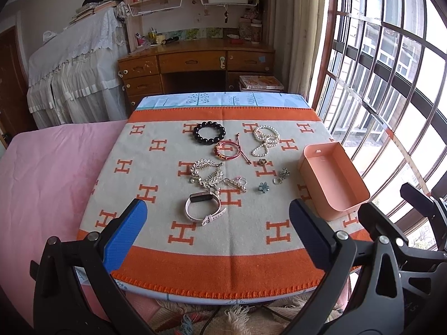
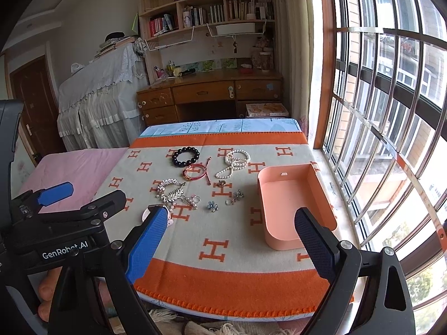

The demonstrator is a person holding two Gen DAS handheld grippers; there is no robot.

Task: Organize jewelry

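Both tools (image 1: 218, 231) (image 2: 232, 240) gaped wide, empty, at the bench's (image 1: 195, 279) near edge; the watch (image 1: 204, 206) looked light, best gripped by its stiff face.

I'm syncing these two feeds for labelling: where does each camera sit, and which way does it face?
Left wrist: rides the left claw, open, above the blanket's near edge, facing the pink watch; the right claw's black frame shows at right.
Right wrist: rides the right claw, open, further right, facing the pink box; the left claw and fingertips show at left.
Shared: black bead bracelet, pearl necklace, desk, window.
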